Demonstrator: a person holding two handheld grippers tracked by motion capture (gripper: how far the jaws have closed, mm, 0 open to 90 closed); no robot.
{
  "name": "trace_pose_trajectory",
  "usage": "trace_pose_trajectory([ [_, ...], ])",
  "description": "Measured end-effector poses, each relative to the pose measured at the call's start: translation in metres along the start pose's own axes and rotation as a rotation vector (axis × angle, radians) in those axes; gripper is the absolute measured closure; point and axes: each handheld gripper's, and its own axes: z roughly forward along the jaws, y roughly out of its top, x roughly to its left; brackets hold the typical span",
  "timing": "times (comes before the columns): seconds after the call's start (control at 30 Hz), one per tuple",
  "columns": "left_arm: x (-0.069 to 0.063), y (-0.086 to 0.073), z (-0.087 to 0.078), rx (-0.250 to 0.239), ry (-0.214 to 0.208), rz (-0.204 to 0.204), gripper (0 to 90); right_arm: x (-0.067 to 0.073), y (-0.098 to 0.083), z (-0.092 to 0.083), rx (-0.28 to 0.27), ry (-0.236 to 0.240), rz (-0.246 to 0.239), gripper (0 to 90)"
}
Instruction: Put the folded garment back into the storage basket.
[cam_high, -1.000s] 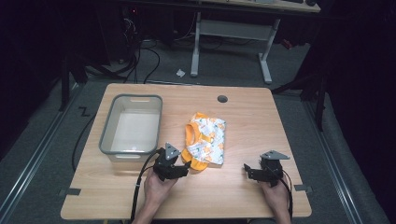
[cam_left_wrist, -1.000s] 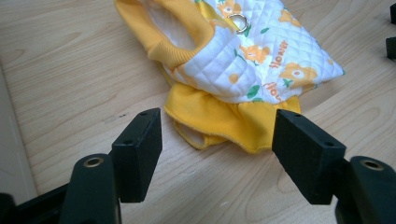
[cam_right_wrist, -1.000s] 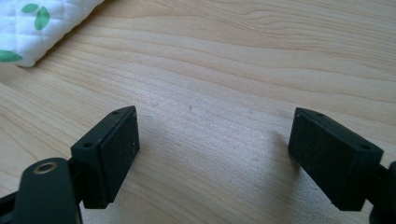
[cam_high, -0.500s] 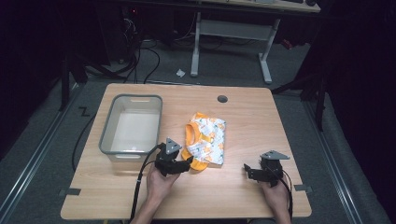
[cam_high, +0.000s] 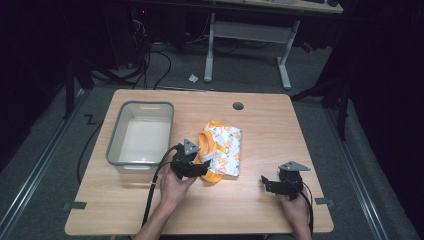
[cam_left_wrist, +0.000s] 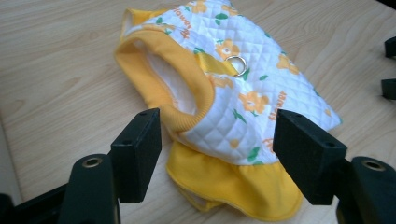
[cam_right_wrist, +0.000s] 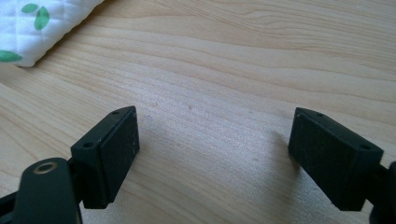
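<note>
A small quilted pet vest (cam_high: 220, 150), white with orange flowers and yellow trim, lies flat on the wooden surface (cam_high: 260, 125), just right of a grey plastic bin (cam_high: 116, 142). In the left gripper view the vest (cam_left_wrist: 238, 88) shows a ribbed yellow opening facing the camera, a metal ring (cam_left_wrist: 237, 64) on its back and a yellow ruffle along its near hem.

The left tongs (cam_high: 200, 169) hover at the vest's near left corner, held by the person's left hand (cam_high: 175, 186). Their jaws stand wide apart, released, with the ribbed opening and the hem seen between them, and neither pad presses on the cloth.

The right tongs (cam_high: 266, 182) sit well to the right of the vest, close to the surface's near edge, in the person's right hand (cam_high: 295, 209). In the right gripper view their jaws are spread wide over bare wood, grasping nothing, and a corner of the vest (cam_right_wrist: 42, 23) shows at the upper left.

The bin beside the vest is open-topped, its pale floor bare. A round cable hole (cam_high: 238, 106) lies beyond the vest.
</note>
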Motion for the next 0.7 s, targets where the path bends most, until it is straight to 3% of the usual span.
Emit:
trace_pose_trajectory([
  [0.4, 0.004, 0.022, 0.009, 0.018, 0.008, 0.009, 32.5, 0.0, 0.0, 0.0, 0.0, 0.0, 0.0, 16.4],
  [0.7, 0.012, 0.022, 0.02, 0.048, 0.01, -0.051, 31.6, 0.0, 0.0, 0.0, 0.0, 0.0, 0.0, 16.4],
])
